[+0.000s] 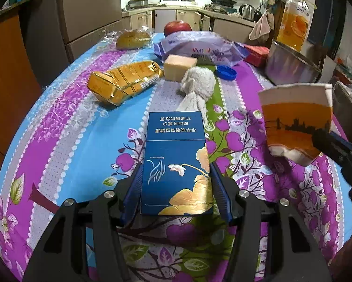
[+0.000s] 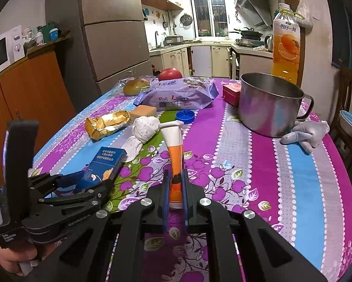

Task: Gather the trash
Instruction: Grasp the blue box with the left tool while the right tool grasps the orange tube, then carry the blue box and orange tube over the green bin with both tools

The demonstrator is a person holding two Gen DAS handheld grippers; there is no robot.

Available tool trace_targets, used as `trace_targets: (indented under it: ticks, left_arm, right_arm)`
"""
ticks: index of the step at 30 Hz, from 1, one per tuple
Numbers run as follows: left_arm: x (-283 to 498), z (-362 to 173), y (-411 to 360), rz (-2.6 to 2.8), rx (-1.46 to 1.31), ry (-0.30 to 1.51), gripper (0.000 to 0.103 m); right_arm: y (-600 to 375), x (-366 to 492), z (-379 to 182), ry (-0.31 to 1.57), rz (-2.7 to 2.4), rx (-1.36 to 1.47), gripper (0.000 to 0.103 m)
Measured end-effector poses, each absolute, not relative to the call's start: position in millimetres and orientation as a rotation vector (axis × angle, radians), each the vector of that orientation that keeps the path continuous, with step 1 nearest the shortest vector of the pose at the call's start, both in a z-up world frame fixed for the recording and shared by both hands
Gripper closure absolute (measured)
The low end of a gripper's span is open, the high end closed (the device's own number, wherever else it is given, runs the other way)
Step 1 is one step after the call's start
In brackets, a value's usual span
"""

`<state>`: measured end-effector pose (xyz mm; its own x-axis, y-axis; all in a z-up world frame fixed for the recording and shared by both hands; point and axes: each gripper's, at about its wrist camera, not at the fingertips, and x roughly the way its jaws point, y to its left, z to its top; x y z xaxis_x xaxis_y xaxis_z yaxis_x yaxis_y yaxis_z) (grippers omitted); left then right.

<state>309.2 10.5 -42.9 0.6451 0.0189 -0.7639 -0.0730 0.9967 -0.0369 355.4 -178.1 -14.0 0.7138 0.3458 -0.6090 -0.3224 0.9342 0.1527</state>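
Note:
My left gripper point(image 1: 176, 188) is shut on a blue cigarette pack point(image 1: 176, 164) and holds it just above the flowered tablecloth point(image 1: 70, 141); the pack also shows in the right wrist view point(image 2: 107, 162). My right gripper point(image 2: 175, 188) is shut on a flattened orange and white paper cup point(image 2: 174, 150), held above the table; the cup shows at the right of the left wrist view point(image 1: 295, 122). A crumpled white tissue point(image 1: 195, 84) lies beyond the pack, also in the right wrist view point(image 2: 144, 129). A blue bottle cap point(image 2: 185, 116) lies behind it.
A gold foil packet point(image 1: 124, 82), a tan block point(image 1: 179, 67), a purple bread bag point(image 2: 178, 94), a wrapped bun point(image 1: 132, 38), an apple point(image 2: 170, 74), a red box point(image 2: 232, 92), a steel pot point(image 2: 269, 105), a juice bottle point(image 2: 286, 44) and a grey glove point(image 2: 309, 132) are on the table.

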Motion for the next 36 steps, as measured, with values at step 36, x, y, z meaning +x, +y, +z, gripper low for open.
trace_targets:
  ticks: [36]
  left_arm:
    - [235.3, 47.3, -50.5, 0.006, 0.0, 0.582, 0.049]
  right_arm:
    - [-244.1, 244.2, 43.3, 0.45, 0.208, 0.036, 0.093]
